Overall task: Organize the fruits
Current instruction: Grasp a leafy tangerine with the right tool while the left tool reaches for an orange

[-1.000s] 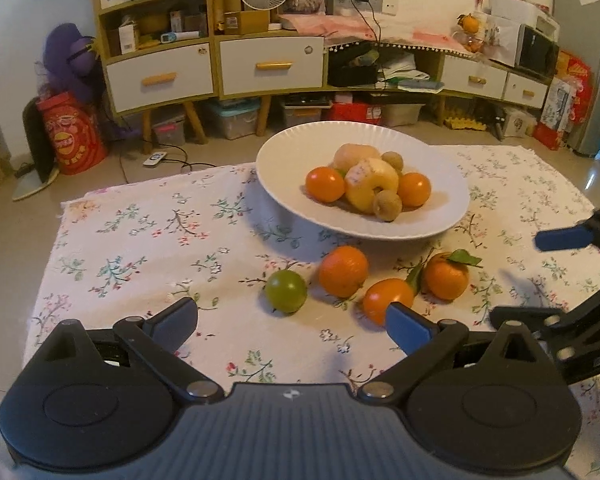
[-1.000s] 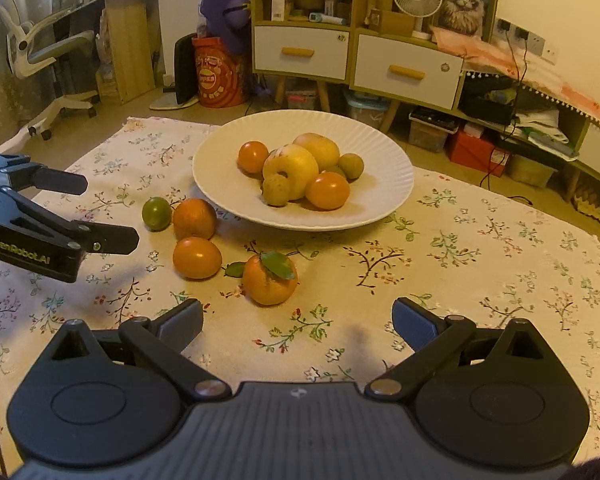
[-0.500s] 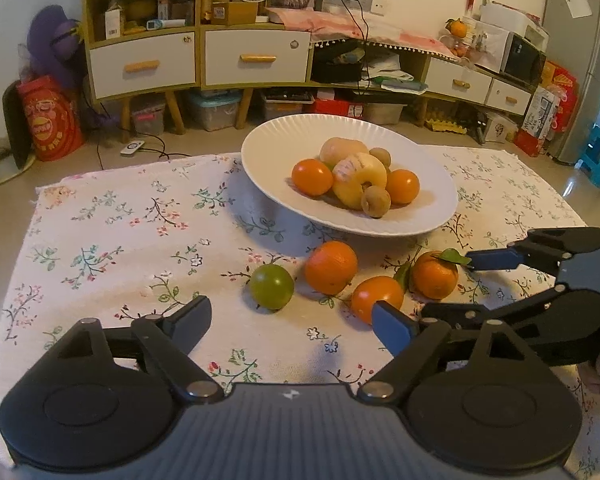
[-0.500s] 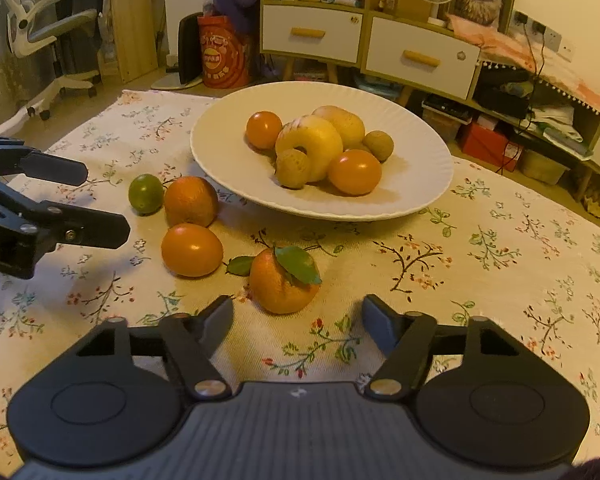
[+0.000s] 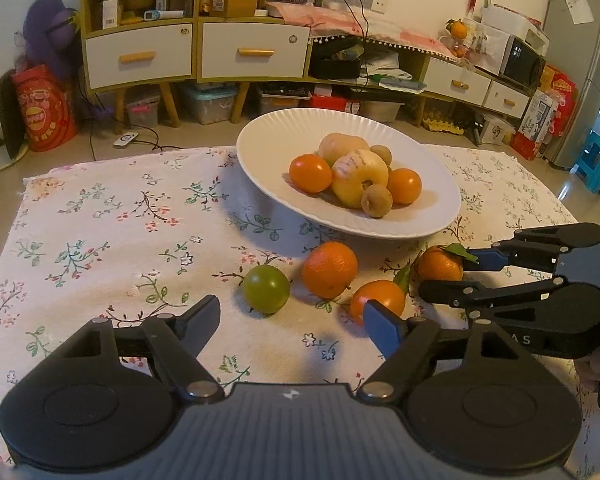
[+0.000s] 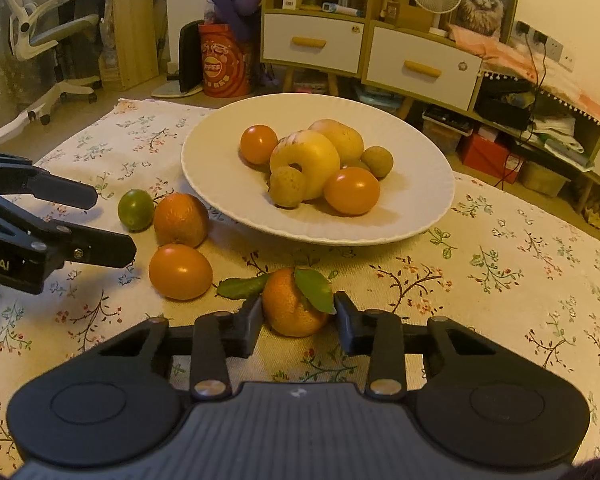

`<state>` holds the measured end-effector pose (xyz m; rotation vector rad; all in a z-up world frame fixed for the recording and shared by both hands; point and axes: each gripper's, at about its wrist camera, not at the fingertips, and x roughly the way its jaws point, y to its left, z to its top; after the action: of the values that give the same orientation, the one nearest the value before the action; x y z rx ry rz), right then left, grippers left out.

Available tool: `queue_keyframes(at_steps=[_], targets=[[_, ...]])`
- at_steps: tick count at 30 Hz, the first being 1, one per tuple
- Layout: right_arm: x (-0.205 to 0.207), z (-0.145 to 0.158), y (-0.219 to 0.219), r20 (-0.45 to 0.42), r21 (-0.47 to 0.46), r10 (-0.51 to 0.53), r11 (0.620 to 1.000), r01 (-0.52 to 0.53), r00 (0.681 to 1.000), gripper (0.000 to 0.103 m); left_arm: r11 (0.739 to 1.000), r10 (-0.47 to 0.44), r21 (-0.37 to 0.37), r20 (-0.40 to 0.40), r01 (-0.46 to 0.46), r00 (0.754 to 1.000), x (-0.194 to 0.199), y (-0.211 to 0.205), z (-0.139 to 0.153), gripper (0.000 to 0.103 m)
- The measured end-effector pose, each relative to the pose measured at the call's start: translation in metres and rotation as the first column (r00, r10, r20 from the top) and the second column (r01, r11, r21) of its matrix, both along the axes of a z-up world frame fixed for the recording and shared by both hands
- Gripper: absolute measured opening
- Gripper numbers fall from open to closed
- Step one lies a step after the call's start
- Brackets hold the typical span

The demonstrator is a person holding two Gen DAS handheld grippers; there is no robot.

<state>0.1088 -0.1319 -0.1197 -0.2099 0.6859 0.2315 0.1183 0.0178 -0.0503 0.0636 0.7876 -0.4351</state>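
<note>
A white plate (image 5: 260, 148) (image 6: 420, 216) on the floral cloth holds several fruits. In front of it lie a green fruit (image 5: 265, 289) (image 6: 135, 209), a rough orange (image 5: 329, 263) (image 6: 180, 220), a smooth orange (image 5: 374, 300) (image 6: 180, 271) and a leafy tangerine (image 5: 439, 265) (image 6: 294, 312). My right gripper (image 6: 298, 316) has its fingers closed against both sides of the leafy tangerine, which rests on the cloth. My left gripper (image 5: 296, 316) is open and empty, just before the green fruit and the smooth orange.
The floral cloth (image 5: 100, 232) covers the low surface. Cabinets with drawers (image 5: 256, 52) stand behind, with bags and boxes on the floor. An office chair (image 6: 48, 40) stands at far left in the right wrist view.
My right gripper moved forward to the leafy tangerine and closed its fingers around it. My left gripper drifted slightly closer to the loose fruits and stayed open.
</note>
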Motion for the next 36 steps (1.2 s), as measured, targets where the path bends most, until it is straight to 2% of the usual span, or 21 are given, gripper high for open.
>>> queue_keyframes(at_steps=[16,26,29,32,36], targets=[[0.000,0.006,-0.009,-0.009,0.027,-0.006,1.000,0.006,1.000,0.034,1.000,-0.009,-0.016,0.000,0.009,1.000,0.004,-0.009,0.003,0.058],[-0.003,0.010,-0.019,-0.007,0.043,-0.015,0.999,0.015,1.000,0.034,0.999,-0.025,-0.036,-0.011,0.025,1.000,0.010,-0.022,0.001,0.045],[-0.004,0.011,-0.023,-0.005,0.049,-0.013,0.999,0.013,1.000,0.034,0.999,-0.021,-0.042,-0.009,0.021,1.000,0.012,-0.022,0.000,0.044],[-0.005,0.011,-0.028,-0.005,0.056,-0.017,0.998,0.017,1.000,0.034,0.998,-0.021,-0.058,-0.005,0.020,1.000,0.013,-0.023,0.001,0.042],[-0.005,0.011,-0.033,-0.008,0.062,-0.022,0.998,0.022,1.000,0.034,0.995,-0.027,-0.093,0.002,0.027,1.000,0.015,-0.022,0.003,0.035]])
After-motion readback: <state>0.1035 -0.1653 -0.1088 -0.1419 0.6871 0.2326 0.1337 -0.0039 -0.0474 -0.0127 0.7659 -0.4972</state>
